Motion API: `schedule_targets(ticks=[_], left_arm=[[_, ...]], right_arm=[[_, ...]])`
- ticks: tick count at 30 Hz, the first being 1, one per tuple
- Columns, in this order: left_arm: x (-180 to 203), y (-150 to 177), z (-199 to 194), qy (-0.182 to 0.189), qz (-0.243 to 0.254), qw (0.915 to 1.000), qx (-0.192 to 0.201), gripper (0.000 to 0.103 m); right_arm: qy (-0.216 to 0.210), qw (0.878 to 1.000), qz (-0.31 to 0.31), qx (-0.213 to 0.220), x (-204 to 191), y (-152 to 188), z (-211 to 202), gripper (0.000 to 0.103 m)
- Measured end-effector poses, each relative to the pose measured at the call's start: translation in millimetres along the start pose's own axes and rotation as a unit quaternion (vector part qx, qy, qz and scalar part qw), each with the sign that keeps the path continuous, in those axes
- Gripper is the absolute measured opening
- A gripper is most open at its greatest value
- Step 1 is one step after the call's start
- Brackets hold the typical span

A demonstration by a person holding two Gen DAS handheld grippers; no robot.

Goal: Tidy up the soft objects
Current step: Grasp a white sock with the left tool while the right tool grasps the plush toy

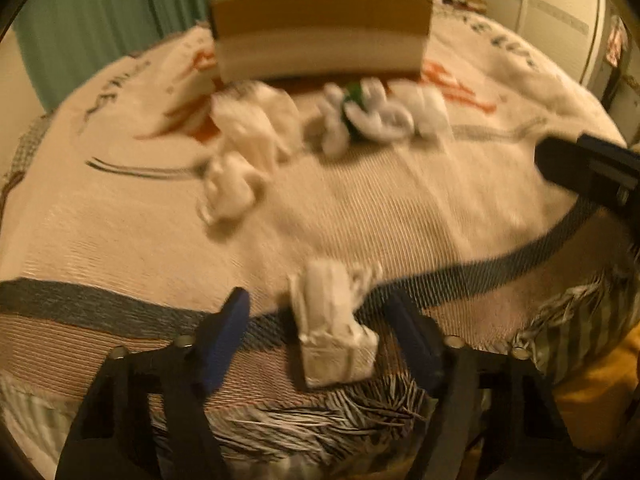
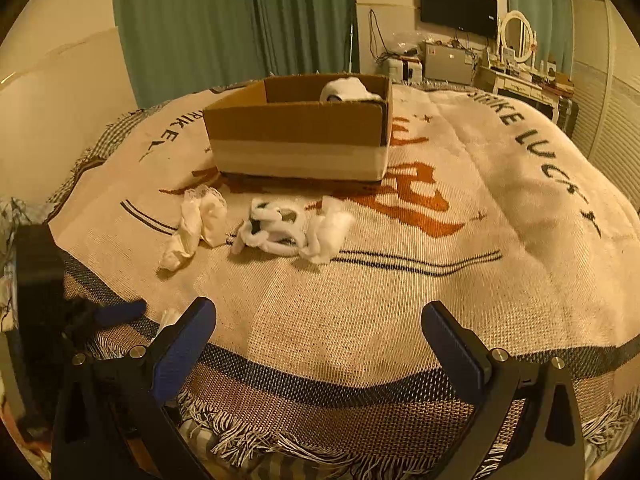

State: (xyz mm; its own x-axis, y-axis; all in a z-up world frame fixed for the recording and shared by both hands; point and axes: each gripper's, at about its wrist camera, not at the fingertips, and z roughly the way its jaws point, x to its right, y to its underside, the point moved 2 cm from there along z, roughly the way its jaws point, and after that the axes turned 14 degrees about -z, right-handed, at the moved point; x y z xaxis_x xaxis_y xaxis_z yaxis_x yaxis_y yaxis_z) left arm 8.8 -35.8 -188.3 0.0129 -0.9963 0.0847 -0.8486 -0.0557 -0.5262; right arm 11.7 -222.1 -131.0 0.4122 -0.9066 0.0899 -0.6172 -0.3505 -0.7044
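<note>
A brown cardboard box [image 2: 298, 136] sits on the blanket [image 2: 400, 280]. One white sock [image 2: 347, 89] lies inside the box. More socks [image 2: 264, 228] lie just in front of it.

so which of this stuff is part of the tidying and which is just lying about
Part of the job:
- white sock pieces
- folded white piece between the open left tongs
- cardboard box

Lying about:
- blanket
- TV
- mirror

On my right wrist view, the blanket [image 2: 460, 280] reads "STRIKE LUCK" in black along its upper right edge, partly repeated at upper left. A big orange character sits mid-frame, half hidden, unreadable. Left wrist view: lettering too blurred.
</note>
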Motion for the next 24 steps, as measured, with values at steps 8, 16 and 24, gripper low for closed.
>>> schedule_targets(ticks=[8, 16, 24], left_arm=[[-10, -7, -4, 0.032, -0.028, 0.9991, -0.002, 0.025], [-19, -32, -37, 0.044, -0.045, 0.9964, 0.057, 0.025], [-43, -80, -47, 0.031, -0.075, 0.9911, 0.106, 0.025]], right_arm=[[-0.001, 1.0, 0.008, -0.002, 3, 2, 1, 0.103], [-0.002, 1.0, 0.003, 0.006, 1, -6, 2, 0.103], [-0.031, 0.998, -0.058, 0.017, -18, -45, 29, 0.103]])
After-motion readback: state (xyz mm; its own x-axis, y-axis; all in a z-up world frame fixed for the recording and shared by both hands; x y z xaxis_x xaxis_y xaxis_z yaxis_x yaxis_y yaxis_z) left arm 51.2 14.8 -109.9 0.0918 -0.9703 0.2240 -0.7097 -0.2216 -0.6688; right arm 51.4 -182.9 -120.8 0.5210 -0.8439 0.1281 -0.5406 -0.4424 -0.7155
